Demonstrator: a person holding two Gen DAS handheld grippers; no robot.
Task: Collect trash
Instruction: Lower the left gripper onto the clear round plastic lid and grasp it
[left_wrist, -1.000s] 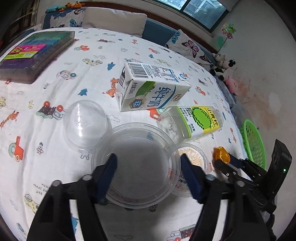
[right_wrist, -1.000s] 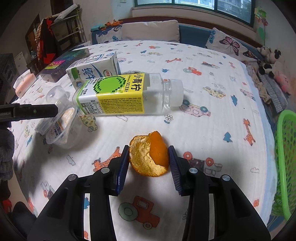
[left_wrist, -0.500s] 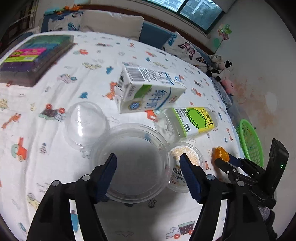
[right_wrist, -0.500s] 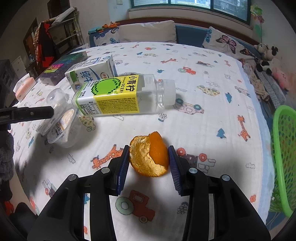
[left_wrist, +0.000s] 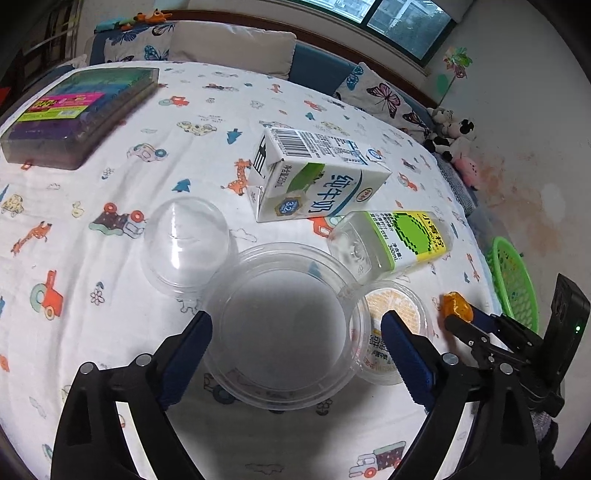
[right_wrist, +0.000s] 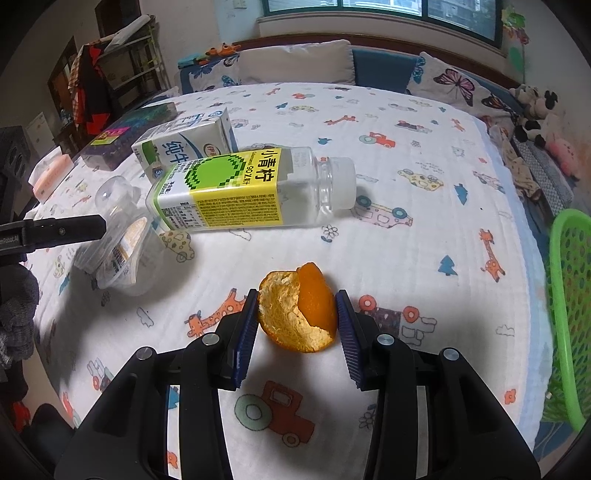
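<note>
While nothing shows in the green basket at far right | right claw grips orange peel | left claw, jaws just opening, straddles clear plastic bowl ungripped | milk carton, bottle, cups left on bed

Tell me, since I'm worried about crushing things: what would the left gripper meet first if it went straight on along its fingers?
Most likely the clear round plastic lid: the left gripper stands open with it between the fingers. Past it lie the milk carton and bottle, though depth is unclear.
</note>
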